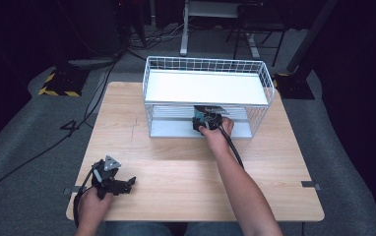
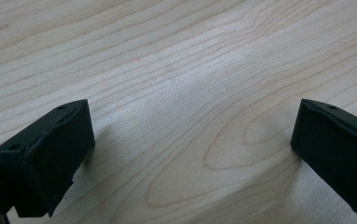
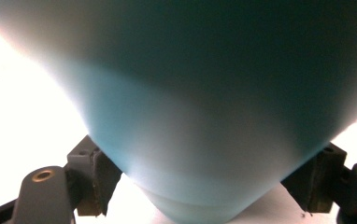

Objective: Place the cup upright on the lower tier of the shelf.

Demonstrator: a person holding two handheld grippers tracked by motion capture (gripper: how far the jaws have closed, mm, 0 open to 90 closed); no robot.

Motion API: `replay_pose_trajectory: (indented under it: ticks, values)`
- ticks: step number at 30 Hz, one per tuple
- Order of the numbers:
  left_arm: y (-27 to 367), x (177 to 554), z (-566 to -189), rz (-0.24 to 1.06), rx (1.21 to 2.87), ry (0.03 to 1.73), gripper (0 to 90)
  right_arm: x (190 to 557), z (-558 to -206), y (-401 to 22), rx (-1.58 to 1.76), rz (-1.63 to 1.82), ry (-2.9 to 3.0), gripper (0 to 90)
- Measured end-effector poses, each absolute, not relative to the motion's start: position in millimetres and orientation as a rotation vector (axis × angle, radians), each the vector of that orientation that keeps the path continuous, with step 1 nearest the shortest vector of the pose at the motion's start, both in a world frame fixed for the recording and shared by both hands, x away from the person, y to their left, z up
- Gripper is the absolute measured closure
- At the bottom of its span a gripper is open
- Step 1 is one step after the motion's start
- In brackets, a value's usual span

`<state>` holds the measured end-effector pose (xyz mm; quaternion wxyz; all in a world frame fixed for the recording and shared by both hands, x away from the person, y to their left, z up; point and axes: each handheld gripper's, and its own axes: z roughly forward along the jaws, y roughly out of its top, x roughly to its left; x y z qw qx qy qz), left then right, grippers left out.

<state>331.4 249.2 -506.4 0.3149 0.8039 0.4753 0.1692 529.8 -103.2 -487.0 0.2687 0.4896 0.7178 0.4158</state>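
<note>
Inside the wire rack (image 1: 262, 81), right tongs (image 3: 204, 186) clasp a teal object (image 3: 204, 116)

My right claw (image 1: 206, 119) reaches into the lower level of the white wire shelf rack (image 1: 149, 93) that stands at the far edge of the tabletop (image 1: 186, 167). Something teal shows at the claw there, too hidden to name. My right hand (image 1: 218, 133) sits just outside the rack's near side. My left claw (image 1: 129, 183) rests near the tabletop's near left corner, well apart from the rack.
</note>
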Motion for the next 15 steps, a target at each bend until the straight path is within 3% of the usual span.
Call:
replay_pose_trajectory:
  ticks: [15]
  values:
    - [249.1,331.6,-506.3,0.447,2.119,1.253,0.0,521.8,-484.8,-103.8,1.333,1.133,1.905,15.8]
